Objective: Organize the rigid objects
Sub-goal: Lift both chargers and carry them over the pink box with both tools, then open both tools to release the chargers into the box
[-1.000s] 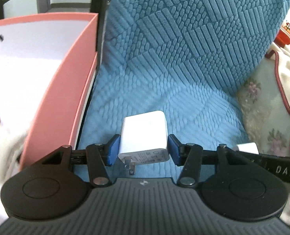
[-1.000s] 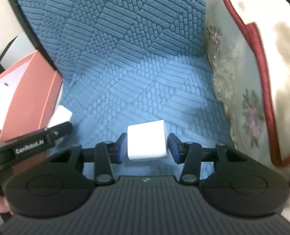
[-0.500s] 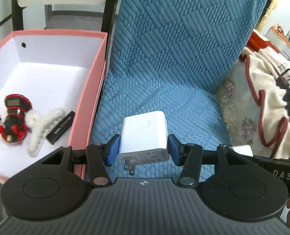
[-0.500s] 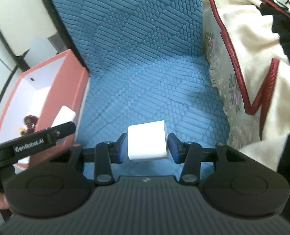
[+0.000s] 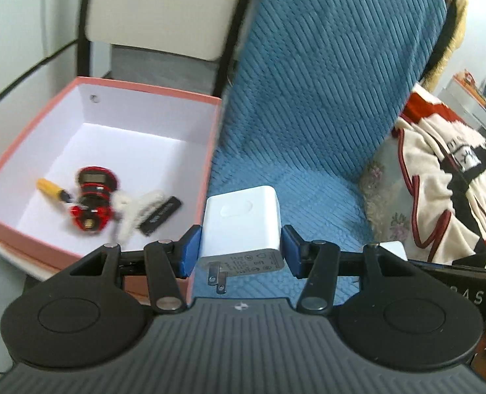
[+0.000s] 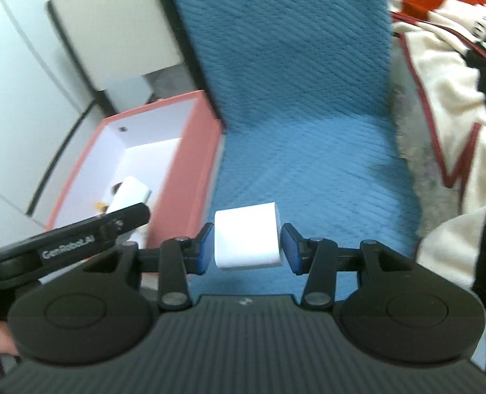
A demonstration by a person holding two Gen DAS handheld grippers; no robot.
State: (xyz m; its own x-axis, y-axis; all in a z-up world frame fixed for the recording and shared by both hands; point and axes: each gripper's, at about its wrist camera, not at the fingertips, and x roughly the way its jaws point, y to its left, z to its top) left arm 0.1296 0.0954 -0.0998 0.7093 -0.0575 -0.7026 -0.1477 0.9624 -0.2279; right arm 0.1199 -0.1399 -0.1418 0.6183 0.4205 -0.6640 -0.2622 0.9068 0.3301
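Chargers held: left gripper (image 5: pixel 241 251) clamps white plug adapter (image 5: pixel 242 226), right gripper (image 6: pixel 248 249) clamps white cube (image 6: pixel 247 239); carry each fully over pink box (image 5: pixel 211 151) rim before releasing.

A home living room: blue-covered sofa seat (image 5: pixel 308 105), floral cushion (image 5: pixel 387 197), draped blanket (image 5: pixel 440 170).

Smooth matt white plastic charger (image 5: pixel 242 226), metal prongs; ribbed blue cloth seat cover (image 5: pixel 325 98); pink cardboard box (image 5: pixel 23 151).
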